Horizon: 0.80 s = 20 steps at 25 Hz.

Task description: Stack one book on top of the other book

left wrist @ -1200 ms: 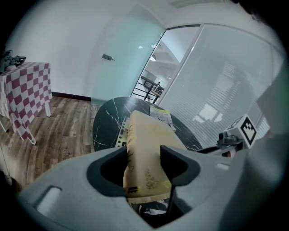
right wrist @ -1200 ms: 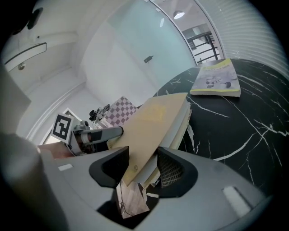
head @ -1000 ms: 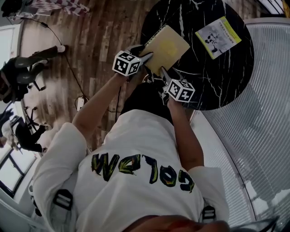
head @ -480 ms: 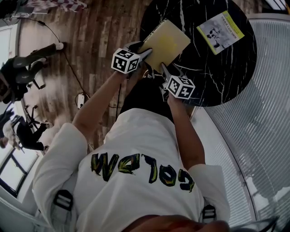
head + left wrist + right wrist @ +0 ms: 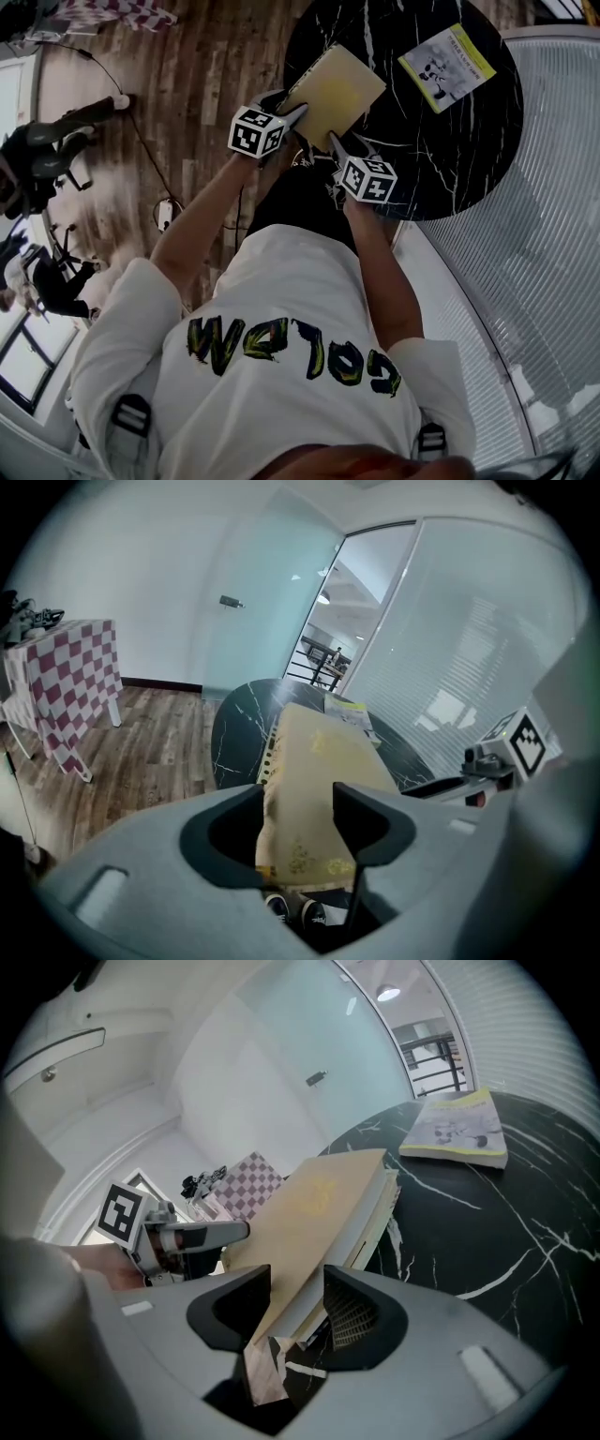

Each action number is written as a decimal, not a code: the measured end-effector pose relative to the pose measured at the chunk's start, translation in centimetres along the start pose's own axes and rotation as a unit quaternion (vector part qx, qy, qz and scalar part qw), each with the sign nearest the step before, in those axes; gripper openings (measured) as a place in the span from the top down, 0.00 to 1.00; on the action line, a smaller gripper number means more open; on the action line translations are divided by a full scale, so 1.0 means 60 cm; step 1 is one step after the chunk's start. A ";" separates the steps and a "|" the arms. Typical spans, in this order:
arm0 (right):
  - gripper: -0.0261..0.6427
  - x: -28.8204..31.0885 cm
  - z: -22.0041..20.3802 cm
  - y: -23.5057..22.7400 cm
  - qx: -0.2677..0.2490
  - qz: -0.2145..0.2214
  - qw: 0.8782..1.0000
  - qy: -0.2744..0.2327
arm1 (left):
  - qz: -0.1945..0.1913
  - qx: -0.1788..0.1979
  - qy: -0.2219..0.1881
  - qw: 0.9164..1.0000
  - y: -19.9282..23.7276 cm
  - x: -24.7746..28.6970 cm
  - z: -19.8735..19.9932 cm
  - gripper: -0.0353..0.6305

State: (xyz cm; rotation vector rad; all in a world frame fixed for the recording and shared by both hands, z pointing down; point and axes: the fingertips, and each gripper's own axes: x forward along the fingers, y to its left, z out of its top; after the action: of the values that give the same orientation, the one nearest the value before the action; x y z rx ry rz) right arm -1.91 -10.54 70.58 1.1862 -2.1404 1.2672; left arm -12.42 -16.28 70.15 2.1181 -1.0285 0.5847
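Looking down from my head, my left claw [image 5: 298,111] and right claw [image 5: 335,142] each pinch a near corner of the soft pale yellow paper book [image 5: 336,86], over the edge of the round black stone table [image 5: 450,159]. The flat white and lime-green book [image 5: 447,66] lies well apart. In my left claw's view, both pads squeeze the bendy cover. In my right claw's view, the pads clamp the corner, and white pages show.
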 end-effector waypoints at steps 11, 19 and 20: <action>0.70 -0.083 0.031 -0.021 -0.041 -0.022 0.998 -0.050 | 0.011 0.020 -0.030 0.999 -0.047 -0.057 0.026 0.61; 0.71 -0.180 0.056 -0.011 -0.073 -0.024 0.992 -0.099 | -0.052 0.046 -0.049 0.996 -0.180 -0.086 0.053 0.63; 0.71 -0.195 0.062 -0.010 -0.076 -0.025 0.991 -0.108 | -0.062 0.050 -0.054 0.995 -0.201 -0.090 0.060 0.63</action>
State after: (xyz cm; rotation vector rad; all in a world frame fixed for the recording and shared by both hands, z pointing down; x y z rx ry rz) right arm 5.58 -8.32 61.08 1.3550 -2.2964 0.9731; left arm -5.51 -11.04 59.55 2.3052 -0.9344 0.4742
